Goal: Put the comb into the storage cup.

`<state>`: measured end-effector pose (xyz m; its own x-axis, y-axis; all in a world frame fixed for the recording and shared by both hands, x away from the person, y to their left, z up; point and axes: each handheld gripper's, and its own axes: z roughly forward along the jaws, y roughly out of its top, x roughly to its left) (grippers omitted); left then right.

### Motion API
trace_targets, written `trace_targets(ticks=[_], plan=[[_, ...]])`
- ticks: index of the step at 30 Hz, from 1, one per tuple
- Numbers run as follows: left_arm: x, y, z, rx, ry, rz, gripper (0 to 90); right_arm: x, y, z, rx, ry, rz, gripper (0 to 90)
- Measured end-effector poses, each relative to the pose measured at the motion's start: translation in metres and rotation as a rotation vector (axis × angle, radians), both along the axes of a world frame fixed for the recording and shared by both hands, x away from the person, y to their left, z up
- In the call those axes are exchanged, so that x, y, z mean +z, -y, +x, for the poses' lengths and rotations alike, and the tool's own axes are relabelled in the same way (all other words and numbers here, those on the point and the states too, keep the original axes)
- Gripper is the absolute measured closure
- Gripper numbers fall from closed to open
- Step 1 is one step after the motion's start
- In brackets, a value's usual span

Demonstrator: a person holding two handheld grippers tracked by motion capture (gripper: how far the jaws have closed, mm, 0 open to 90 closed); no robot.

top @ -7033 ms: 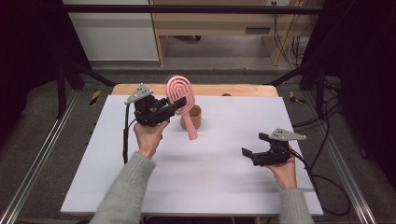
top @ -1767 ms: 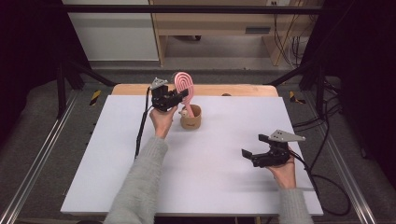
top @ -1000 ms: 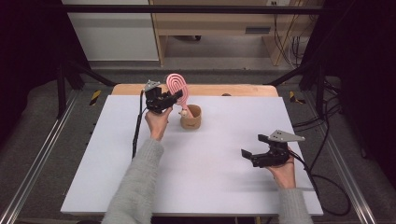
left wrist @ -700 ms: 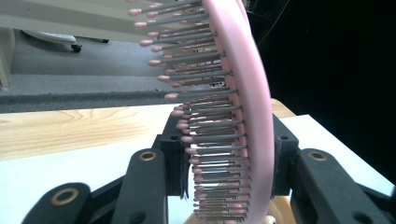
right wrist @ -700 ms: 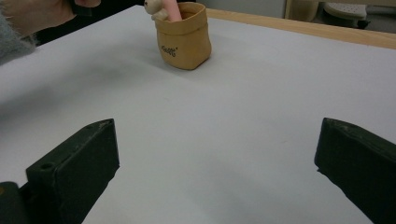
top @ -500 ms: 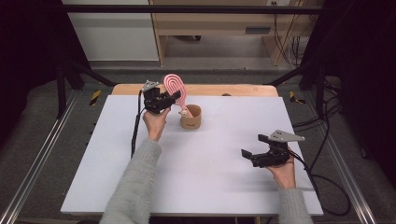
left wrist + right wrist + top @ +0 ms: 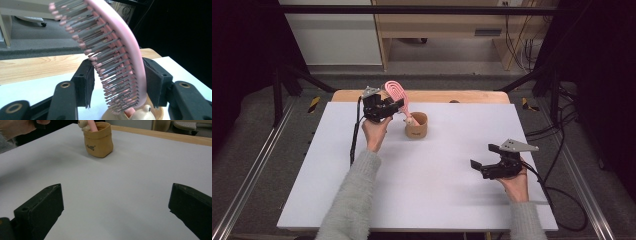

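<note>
High view: the left claw (image 7: 398,105) is raised over the far left part of the white counter (image 7: 427,195), its jaws on either side of a pink hairbrush (image 7: 396,93) whose oval, slotted head rises above them while the handle slants down into a small tan pot (image 7: 416,125); a pale figurine (image 7: 411,120) sits at the pot's rim beside the handle. The right claw (image 7: 473,164) rests low near the counter's right side, well apart from the pot, with nothing between its jaws. Left gripper view: the hairbrush (image 7: 117,57) has a curved pink back and rows of grey bristles tipped with pink beads; it stands tilted between the two black jaws, which have just been opening, and a gap shows between the left pad and the bristles, while the brush's back lies close to the right pad, contact there not clear. Its lower end enters the tan pot (image 7: 157,113), where the pale figurine (image 7: 140,113) also sits. Right gripper view: the right claw (image 7: 116,207) stands wide apart over bare counter (image 7: 130,175); beyond it the tan pot (image 7: 98,142), a soft, bag-like container with a small printed mark, holds the pink handle (image 7: 93,125) and the figurine (image 7: 82,125).
</note>
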<state>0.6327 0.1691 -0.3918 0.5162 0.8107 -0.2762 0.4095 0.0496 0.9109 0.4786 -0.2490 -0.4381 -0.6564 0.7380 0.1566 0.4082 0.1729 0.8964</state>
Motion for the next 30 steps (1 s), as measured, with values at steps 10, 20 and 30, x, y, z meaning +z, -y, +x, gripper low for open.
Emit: trace_targets(ticks=[10,20,30], plan=[[0.007,-0.007,-0.008,0.000,0.018,0.024,32.7,0.000,0.000,0.000,-0.001,0.002,0.004,0.2],[0.015,-0.018,-0.023,-0.012,0.024,0.058,16.2,0.001,0.000,0.000,0.000,0.001,0.008,0.1],[0.022,-0.033,-0.038,-0.021,0.021,0.089,2.6,0.001,0.001,0.000,-0.001,0.003,0.018,0.1]])
